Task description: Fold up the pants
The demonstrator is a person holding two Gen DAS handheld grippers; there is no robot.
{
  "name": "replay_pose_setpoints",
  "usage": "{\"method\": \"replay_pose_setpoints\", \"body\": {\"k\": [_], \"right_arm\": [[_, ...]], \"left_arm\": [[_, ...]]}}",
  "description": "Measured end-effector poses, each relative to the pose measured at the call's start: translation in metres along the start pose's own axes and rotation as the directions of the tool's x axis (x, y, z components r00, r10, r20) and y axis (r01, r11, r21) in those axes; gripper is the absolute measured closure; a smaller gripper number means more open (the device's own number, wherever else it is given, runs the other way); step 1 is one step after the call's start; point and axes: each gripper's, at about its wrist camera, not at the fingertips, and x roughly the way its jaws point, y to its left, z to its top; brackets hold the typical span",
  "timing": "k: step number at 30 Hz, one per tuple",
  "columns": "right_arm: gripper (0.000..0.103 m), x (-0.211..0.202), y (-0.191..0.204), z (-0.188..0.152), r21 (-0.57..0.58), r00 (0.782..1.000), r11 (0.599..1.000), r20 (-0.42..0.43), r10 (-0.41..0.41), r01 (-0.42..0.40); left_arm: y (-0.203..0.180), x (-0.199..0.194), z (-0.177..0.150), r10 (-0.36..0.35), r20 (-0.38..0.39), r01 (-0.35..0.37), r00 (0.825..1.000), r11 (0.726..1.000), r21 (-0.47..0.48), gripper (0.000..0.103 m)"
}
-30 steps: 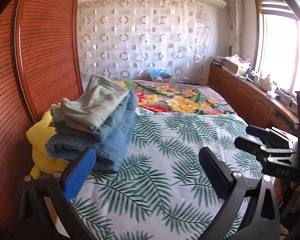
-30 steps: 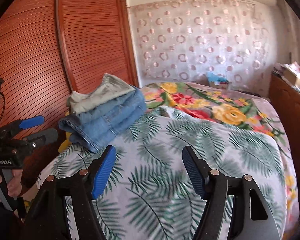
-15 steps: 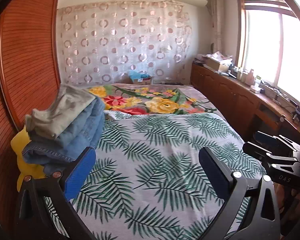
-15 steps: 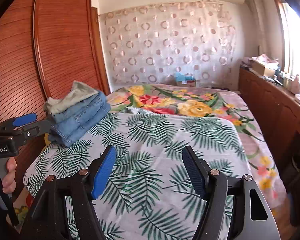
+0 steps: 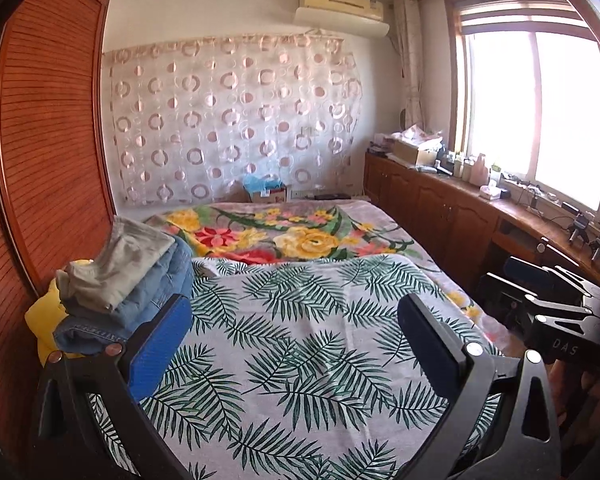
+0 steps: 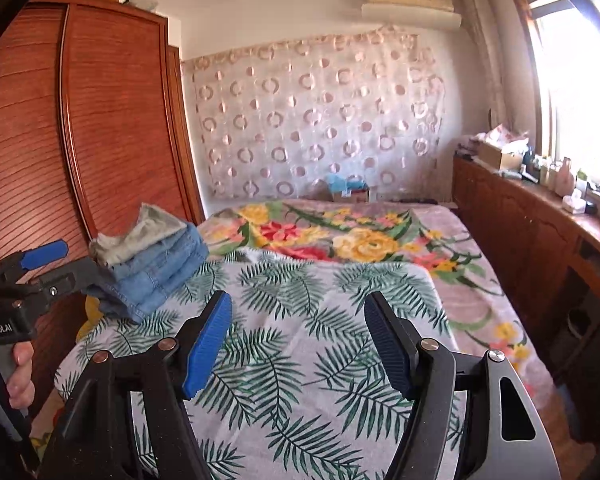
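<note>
A stack of folded pants (image 5: 128, 280) lies at the left edge of the bed, grey-green pair on top of blue jeans; it also shows in the right wrist view (image 6: 152, 260). My left gripper (image 5: 296, 332) is open and empty, held above the near part of the bed, right of the stack. My right gripper (image 6: 298, 332) is open and empty over the leaf-print sheet. Each gripper shows at the edge of the other's view: the right one (image 5: 540, 292), the left one (image 6: 40, 268).
The bed has a leaf-print sheet (image 5: 308, 344) in front and a floral blanket (image 5: 292, 236) behind. A wooden wardrobe (image 5: 44, 168) stands at the left. A low wooden cabinet (image 5: 452, 208) with clutter runs under the window on the right. A yellow cloth (image 5: 44, 320) lies under the stack.
Both grippers have pulled back and tilted up from the bed. The stack now looks smaller and farther, and more of the room shows. Both stay open.
</note>
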Motion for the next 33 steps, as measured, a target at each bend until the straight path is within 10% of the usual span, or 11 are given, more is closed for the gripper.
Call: {"method": "replay_pose_setpoints", "body": {"k": [33], "right_arm": [[0.032,-0.021,0.026,-0.018,-0.02,0.99,0.995,0.102,-0.093,0.095]], "left_arm": [[0.022,-0.028,-0.009,0.081,0.028,-0.08,0.996,0.995,-0.052,0.0]]}}
